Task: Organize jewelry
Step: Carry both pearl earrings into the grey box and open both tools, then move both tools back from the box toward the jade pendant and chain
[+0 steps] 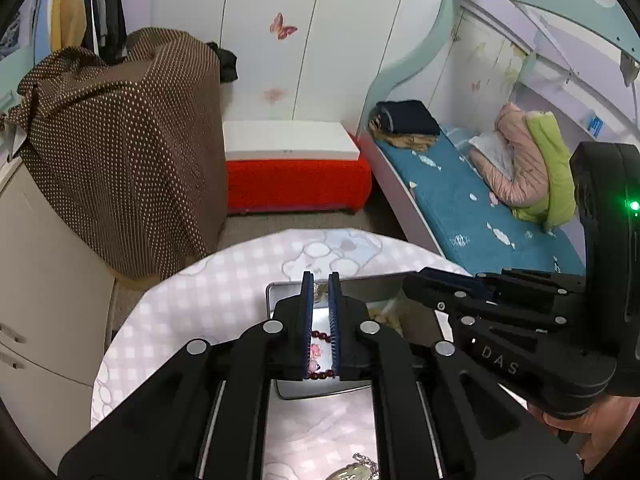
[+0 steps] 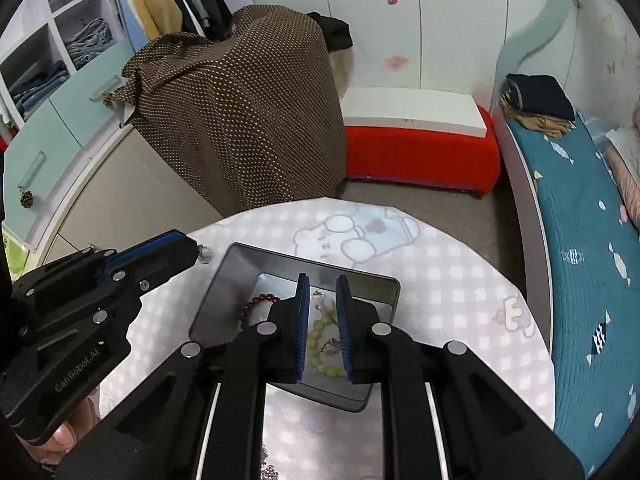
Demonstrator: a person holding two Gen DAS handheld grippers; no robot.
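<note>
A shiny metal tin (image 2: 228, 280) stands on the round table. In it lie a dark red bead bracelet (image 2: 256, 304), a pale green bead bracelet (image 2: 320, 332) and a small pink charm (image 1: 316, 350). My right gripper (image 2: 323, 280) hangs over the tin, jaws slightly apart and empty. My left gripper (image 1: 320, 278) also hangs over the tin (image 1: 280, 292), jaws narrowly apart; a small silvery piece (image 1: 320, 292) shows between its fingertips, and whether it is gripped is unclear. In the right wrist view a silvery bit (image 2: 206, 255) shows at the left gripper's tip.
The table (image 2: 460, 280) has a pink checked cloth with a bear print. A chain with a round pendant (image 1: 358, 470) and dark beads (image 2: 268, 472) lie on it near me. A brown dotted covered box (image 2: 248, 112), a red stool (image 2: 420, 156) and a blue bed (image 2: 580, 260) stand beyond.
</note>
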